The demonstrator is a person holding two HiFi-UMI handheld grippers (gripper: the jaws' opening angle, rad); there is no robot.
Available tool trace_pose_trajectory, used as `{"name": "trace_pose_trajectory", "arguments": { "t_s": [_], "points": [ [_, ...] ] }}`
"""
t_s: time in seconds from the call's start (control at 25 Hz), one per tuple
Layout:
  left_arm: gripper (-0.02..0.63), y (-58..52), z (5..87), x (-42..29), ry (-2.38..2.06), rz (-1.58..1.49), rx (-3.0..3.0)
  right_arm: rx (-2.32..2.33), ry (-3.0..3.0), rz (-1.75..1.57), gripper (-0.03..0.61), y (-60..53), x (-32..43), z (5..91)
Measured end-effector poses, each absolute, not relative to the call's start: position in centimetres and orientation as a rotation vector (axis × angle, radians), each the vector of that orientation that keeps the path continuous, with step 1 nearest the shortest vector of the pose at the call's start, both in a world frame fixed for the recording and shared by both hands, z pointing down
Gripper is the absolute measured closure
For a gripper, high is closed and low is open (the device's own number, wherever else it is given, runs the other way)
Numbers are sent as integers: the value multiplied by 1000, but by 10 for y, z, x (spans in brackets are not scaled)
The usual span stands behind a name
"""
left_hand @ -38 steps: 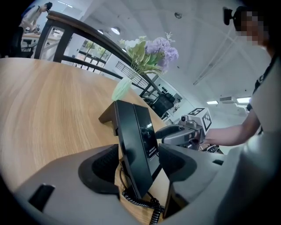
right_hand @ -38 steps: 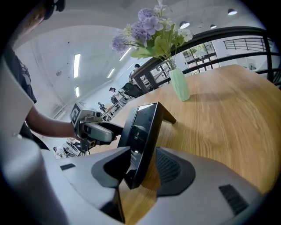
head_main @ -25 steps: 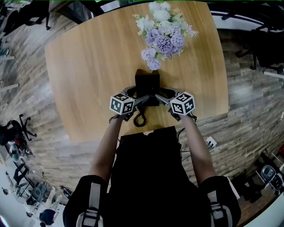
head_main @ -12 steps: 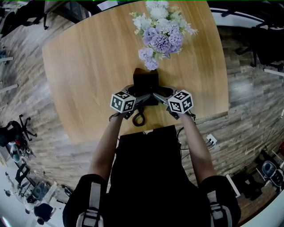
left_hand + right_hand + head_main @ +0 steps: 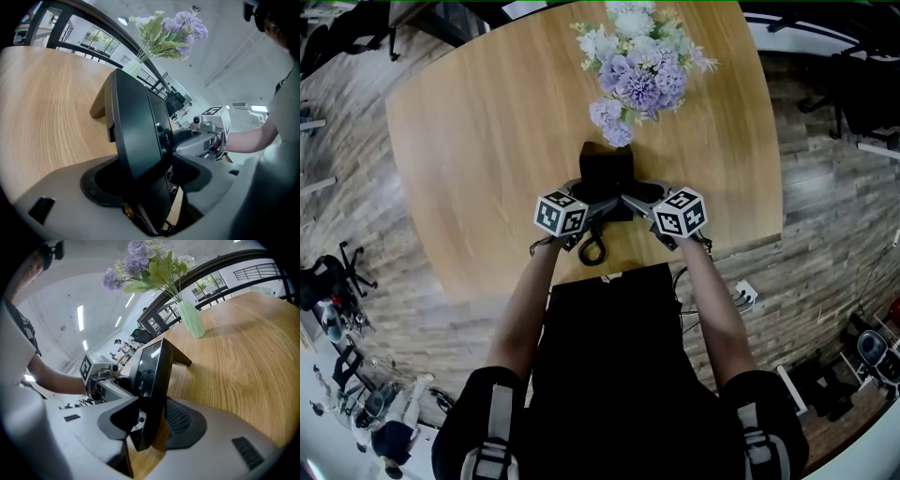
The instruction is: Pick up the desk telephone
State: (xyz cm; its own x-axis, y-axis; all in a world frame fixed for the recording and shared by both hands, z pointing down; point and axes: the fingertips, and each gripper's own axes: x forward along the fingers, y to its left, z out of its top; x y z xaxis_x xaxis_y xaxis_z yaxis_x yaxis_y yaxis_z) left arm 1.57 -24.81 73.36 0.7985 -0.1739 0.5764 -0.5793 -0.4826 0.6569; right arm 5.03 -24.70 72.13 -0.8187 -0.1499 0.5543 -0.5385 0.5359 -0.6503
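Observation:
The black desk telephone [image 5: 607,176] stands near the front edge of the wooden table [image 5: 487,141], its screen tilted up. My left gripper [image 5: 589,203] is shut on its left side and my right gripper [image 5: 628,201] is shut on its right side. In the left gripper view the telephone [image 5: 136,136] fills the space between the jaws of the left gripper [image 5: 145,180], with the right gripper [image 5: 206,133] beyond it. The right gripper view shows the telephone [image 5: 152,376] edge-on, pinched by the right gripper [image 5: 150,420]. Its rear stand [image 5: 180,357] looks close to the wood. The coiled cord [image 5: 593,248] trails toward me.
A glass vase of purple and white flowers [image 5: 637,66] stands just behind the telephone, close to its back; the vase [image 5: 191,318] also shows in the right gripper view. The table's front edge lies right below my grippers. Office chairs and cables sit on the wood floor [image 5: 825,187] around.
Both grippers stay clamped on the telephone. The whole group has shifted only slightly up the head view, along with the flowers.

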Motion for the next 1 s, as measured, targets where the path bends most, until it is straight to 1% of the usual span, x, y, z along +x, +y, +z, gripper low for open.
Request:
{"name": "trace_pose_trajectory", "arguments": {
  "t_s": [0.32,1.0],
  "points": [
    [302,-249,735,17,-544,517,2028,561,-2351,1300,402,-247,50,723],
    [302,-248,736,16,-518,512,2010,584,-2363,1304,403,-247,51,723]
  ]
}}
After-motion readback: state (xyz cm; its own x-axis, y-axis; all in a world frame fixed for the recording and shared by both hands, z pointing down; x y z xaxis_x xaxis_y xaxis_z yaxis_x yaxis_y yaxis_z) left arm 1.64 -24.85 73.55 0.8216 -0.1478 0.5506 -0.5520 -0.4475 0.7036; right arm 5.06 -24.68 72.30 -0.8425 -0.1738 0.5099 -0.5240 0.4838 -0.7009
